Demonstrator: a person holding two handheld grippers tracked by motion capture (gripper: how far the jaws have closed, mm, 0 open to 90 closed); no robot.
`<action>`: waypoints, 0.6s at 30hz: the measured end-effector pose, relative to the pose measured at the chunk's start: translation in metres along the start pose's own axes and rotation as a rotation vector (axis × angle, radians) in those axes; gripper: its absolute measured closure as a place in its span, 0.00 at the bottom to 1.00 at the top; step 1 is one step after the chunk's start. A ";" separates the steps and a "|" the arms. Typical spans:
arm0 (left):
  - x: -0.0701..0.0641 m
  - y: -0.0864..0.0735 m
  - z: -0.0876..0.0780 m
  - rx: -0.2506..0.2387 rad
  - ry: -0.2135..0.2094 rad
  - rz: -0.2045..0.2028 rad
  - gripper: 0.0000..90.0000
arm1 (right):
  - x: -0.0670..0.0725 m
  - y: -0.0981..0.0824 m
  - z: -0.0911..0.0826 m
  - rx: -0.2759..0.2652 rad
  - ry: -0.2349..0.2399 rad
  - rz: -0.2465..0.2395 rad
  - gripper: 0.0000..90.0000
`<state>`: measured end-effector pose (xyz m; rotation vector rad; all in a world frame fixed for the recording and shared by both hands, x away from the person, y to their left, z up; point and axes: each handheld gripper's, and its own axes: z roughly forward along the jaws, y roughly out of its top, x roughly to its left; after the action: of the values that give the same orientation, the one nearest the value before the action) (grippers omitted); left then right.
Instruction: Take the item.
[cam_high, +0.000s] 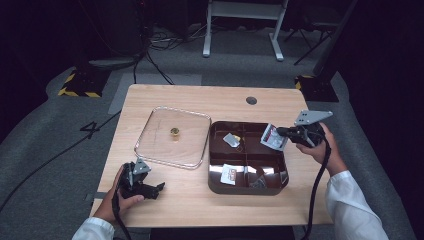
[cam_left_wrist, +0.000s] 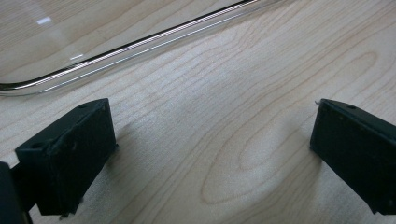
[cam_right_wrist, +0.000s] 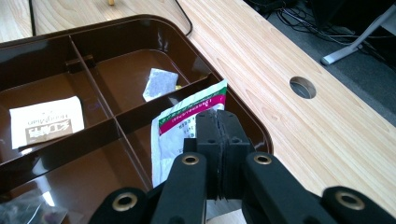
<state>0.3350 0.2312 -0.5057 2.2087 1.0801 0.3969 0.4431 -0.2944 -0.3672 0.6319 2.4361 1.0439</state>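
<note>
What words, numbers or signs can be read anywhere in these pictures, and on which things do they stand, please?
"4": painted in black on the grey floor, left of the table.
White packet held in the right gripper: print under a green and red band, too small and blurred to read.
White card in the brown tray: bold upside-down print, not legible.
Clear tray: no text.

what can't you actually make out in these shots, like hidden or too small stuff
- Small gold object on the clear tray: too small in the high view to identify.
- Sachet gripped by the right tool: its lower part is hidden behind the jaws, its print too small to read.
- Dark item in the brown box's near compartment: too dim.
</note>
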 end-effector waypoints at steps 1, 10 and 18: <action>0.000 0.000 0.000 -0.002 0.002 0.003 0.00 | -0.001 -0.002 -0.002 -0.004 -0.001 0.003 0.99; 0.000 0.000 0.000 -0.001 0.001 0.001 0.00 | -0.001 -0.023 -0.020 0.000 -0.016 0.027 0.99; 0.000 0.000 0.000 -0.001 0.001 -0.003 0.00 | 0.000 -0.047 -0.033 0.008 -0.018 0.059 0.99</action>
<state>0.3348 0.2310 -0.5058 2.2059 1.0836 0.3972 0.4141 -0.3419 -0.3819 0.7166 2.4205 1.0476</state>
